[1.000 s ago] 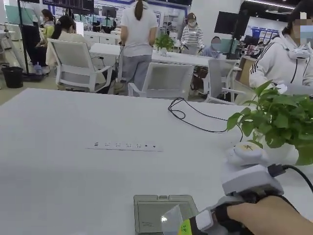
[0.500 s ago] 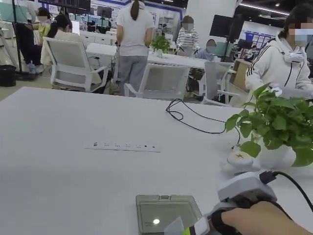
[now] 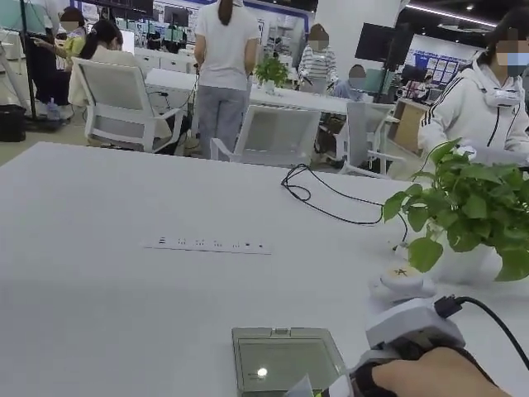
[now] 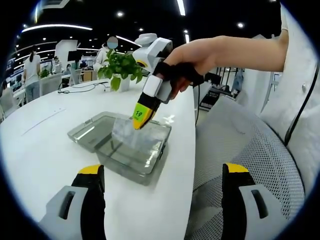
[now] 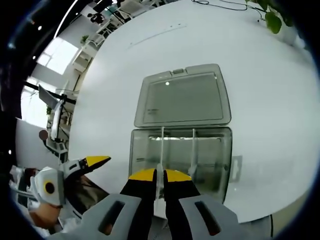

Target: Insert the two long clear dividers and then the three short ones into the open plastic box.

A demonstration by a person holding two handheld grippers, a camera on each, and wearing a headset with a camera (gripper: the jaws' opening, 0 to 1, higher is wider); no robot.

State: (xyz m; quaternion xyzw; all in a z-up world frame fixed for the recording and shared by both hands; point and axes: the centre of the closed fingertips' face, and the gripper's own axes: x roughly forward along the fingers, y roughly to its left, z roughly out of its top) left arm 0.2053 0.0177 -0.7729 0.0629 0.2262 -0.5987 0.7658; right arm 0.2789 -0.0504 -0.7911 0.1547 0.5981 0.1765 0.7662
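Right tool [image 4: 138, 121] grips clear divider [image 4: 127, 137] over open box [image 4: 135, 172].

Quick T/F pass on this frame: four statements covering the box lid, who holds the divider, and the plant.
1. The lid of the box is open. True.
2. The right gripper is shut on a clear divider. True.
3. The left gripper holds a divider. False: its jaws stand wide apart with nothing between them.
4. The plant stands in the box. False: it stands on the table, apart from the box.
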